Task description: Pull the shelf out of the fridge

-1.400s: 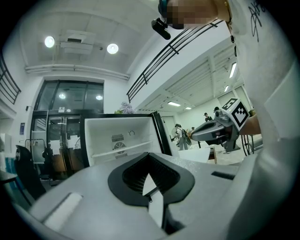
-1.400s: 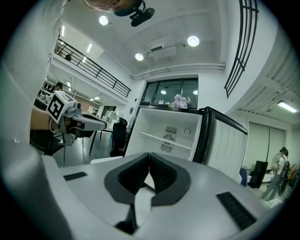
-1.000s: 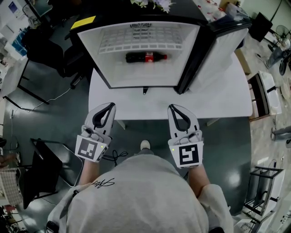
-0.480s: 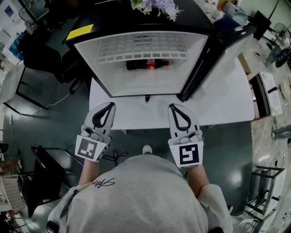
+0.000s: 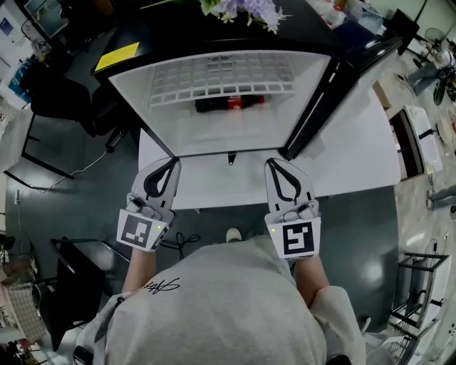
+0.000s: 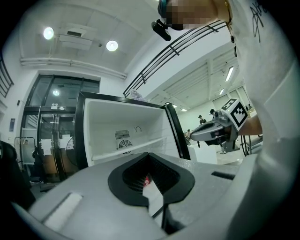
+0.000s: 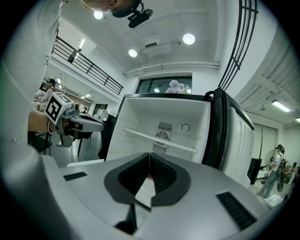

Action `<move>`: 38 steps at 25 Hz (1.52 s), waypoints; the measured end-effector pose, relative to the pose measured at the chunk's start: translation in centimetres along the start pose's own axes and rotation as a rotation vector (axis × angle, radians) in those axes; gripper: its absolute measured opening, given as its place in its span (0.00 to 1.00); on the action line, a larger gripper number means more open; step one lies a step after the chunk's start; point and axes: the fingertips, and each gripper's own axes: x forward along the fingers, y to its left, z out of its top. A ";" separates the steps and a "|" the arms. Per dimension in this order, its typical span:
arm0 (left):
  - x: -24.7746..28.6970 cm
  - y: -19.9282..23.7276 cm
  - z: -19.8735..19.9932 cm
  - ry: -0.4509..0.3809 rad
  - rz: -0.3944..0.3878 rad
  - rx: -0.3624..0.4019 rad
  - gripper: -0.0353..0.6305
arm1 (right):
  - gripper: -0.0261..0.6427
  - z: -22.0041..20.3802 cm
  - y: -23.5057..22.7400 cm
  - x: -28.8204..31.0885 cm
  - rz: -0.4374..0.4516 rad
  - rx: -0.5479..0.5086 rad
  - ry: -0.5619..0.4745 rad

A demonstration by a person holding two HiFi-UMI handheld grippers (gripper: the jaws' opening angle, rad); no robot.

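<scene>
Evidently the left claw [image 5: 172, 165] and right claw [image 5: 271, 164] are hovering closed and empty, aiming ahead at the shelf [image 5: 221, 75] since the fridge [image 5: 146, 107] is standing open.

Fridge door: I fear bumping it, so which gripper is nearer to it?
Right. The right gripper hovers just left of the open fridge door, by its lower corner; the left gripper is farther left, across the opening.

Ahead of the left claw [image 5: 169, 162] and right claw [image 5: 273, 162], the bottle [image 5: 229, 104] lies partly hidden under the shelf [image 5: 221, 77], and its label is too small to read. In each gripper view the claw's own body covers all but a red sliver of it. Farther beyond, the flowers [image 5: 246, 8] are cut off by the top edge.
</scene>
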 end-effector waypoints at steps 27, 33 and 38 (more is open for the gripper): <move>5.6 3.0 0.9 0.053 0.054 0.135 0.06 | 0.06 2.4 -3.9 5.7 0.029 -0.124 -0.060; 6.9 3.5 0.8 0.075 0.059 0.165 0.17 | 0.07 2.9 -4.3 7.3 0.053 -0.229 -0.054; 8.0 3.8 0.7 0.108 0.053 0.261 0.22 | 0.17 2.9 -3.6 8.8 0.087 -0.342 -0.074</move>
